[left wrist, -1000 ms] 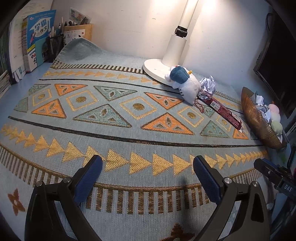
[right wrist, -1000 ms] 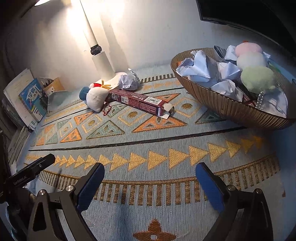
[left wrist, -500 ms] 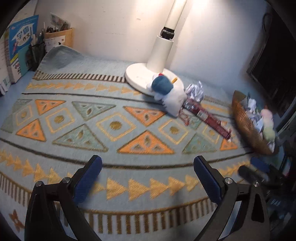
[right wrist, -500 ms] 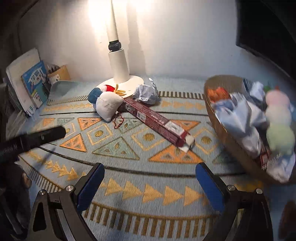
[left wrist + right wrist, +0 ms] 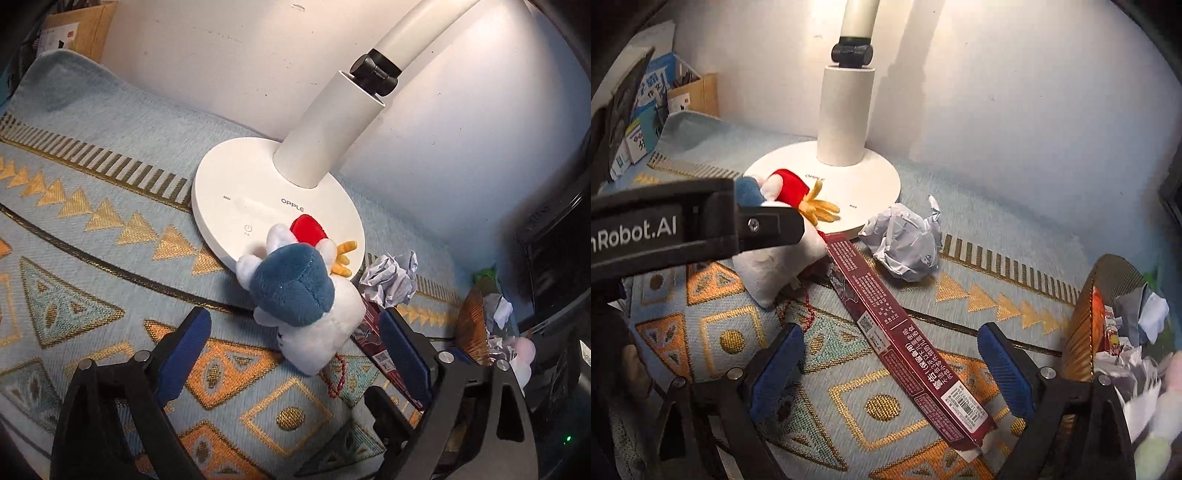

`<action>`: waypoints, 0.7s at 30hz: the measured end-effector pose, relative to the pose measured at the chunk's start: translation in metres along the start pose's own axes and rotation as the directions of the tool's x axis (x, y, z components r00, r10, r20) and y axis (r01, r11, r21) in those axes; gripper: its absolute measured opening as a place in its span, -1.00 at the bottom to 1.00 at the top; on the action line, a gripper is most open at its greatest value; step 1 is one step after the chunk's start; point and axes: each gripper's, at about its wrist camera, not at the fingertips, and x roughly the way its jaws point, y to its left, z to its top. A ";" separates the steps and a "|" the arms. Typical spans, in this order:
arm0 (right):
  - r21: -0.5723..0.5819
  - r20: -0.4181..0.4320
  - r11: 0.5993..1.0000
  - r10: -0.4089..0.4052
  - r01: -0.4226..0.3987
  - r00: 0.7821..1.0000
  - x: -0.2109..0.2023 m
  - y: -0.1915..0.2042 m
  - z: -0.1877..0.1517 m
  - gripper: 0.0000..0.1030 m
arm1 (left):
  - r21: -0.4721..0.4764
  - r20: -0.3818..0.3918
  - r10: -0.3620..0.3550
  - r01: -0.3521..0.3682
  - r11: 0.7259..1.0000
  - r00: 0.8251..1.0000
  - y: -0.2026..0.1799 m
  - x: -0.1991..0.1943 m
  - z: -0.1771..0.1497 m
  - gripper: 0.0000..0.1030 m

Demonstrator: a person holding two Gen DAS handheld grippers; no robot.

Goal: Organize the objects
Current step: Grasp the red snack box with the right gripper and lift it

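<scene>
A: Left gripper (image 5: 291, 343)?
B: Jaws wide, empty. Plush toy (image 5: 306, 299) centre frame between its fingers, head resting on lamp base (image 5: 236, 199).
A: Right gripper (image 5: 890, 362)?
B: Also spread wide. Red box (image 5: 905, 339) lies diagonally between fingers; crumpled paper (image 5: 905, 247) above it, basket (image 5: 1086, 332) right edge.

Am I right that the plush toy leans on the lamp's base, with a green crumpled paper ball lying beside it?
Nearly. The plush toy does lean on the lamp base, but the crumpled paper ball beside it is white, not green, as the right wrist view shows.
</scene>
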 end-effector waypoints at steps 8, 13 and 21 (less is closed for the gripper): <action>0.117 -0.086 0.968 0.233 -0.223 0.969 0.003 -0.014 -0.003 -0.47 | 0.050 -0.011 -0.067 0.067 0.997 0.998 -0.013 0.003 0.001 -0.17; 0.294 -0.066 0.880 0.407 -0.372 0.911 -0.023 -0.018 -0.025 -0.66 | 0.103 -0.058 -0.125 0.130 0.986 0.990 -0.014 -0.028 -0.007 -0.18; 0.308 -0.034 0.903 0.325 -0.299 0.945 -0.086 0.003 -0.089 -0.66 | 0.187 -0.175 -0.120 0.152 0.970 0.977 0.005 -0.089 -0.050 -0.18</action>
